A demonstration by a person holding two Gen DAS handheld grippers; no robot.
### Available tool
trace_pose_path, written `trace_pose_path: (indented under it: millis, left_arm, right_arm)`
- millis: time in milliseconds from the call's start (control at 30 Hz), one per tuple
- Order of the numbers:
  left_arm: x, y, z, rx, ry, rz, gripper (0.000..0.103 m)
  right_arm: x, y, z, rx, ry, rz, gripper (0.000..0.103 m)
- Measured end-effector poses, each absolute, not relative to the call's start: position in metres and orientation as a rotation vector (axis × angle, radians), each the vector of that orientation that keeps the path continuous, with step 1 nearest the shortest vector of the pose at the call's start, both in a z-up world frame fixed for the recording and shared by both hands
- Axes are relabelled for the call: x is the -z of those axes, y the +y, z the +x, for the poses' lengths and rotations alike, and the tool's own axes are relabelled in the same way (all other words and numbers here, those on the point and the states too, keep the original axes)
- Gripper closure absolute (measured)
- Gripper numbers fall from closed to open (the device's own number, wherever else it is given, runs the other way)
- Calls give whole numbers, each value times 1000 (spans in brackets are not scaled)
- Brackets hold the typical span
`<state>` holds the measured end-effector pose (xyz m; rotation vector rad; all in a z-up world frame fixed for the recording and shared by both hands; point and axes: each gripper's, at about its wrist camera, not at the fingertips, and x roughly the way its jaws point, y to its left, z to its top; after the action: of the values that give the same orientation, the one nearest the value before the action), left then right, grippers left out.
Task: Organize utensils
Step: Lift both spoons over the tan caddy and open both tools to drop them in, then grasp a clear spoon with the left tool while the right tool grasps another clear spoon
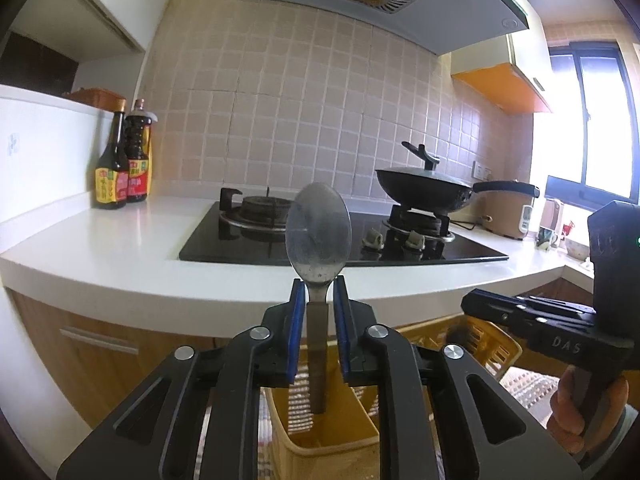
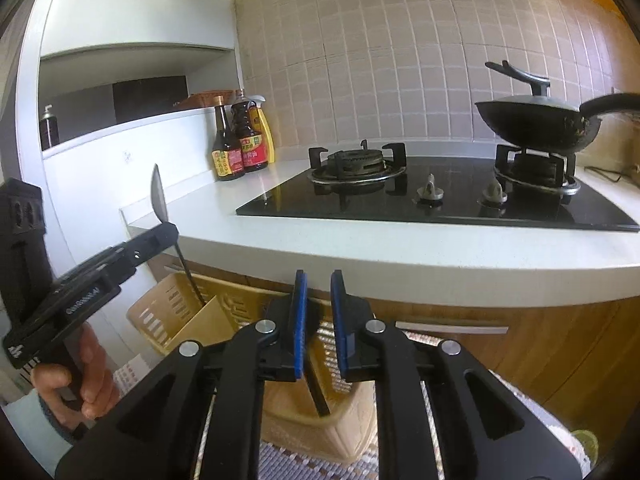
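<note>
One spoon (image 1: 318, 228), one yellow basket (image 2: 192, 316), two burners (image 2: 356, 162), one wok (image 2: 536, 120), three bottles (image 2: 240, 140).

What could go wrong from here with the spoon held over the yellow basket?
1. The left gripper pinches the spoon only at its narrow neck, so the spoon could pivot or slip.
2. The handle tip hangs close to a divider in the yellow basket; a drop could land it in the wrong compartment.
3. The right gripper hovers nearby, so the two could collide.
</note>
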<state>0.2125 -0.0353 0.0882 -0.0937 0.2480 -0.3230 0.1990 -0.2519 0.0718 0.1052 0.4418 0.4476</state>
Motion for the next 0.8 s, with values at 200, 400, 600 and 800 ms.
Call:
trace_pose_path:
  millis: [200, 400, 600, 800]
  left_arm:
    - [-92, -30, 201, 342, 277, -105, 61]
    - [-109, -17, 175, 371, 334, -151, 56]
    - [-118, -12, 148, 384, 462, -148, 53]
    - [-95, 0, 136, 410, 679, -196, 53]
  right_arm:
    - [-80, -267, 175, -452, 453, 152, 56]
    - [-88, -278, 149, -363, 598, 132, 56]
    - [-73, -292, 129, -298, 831, 159, 56]
    - [-30, -300, 121, -230, 1049, 178, 56]
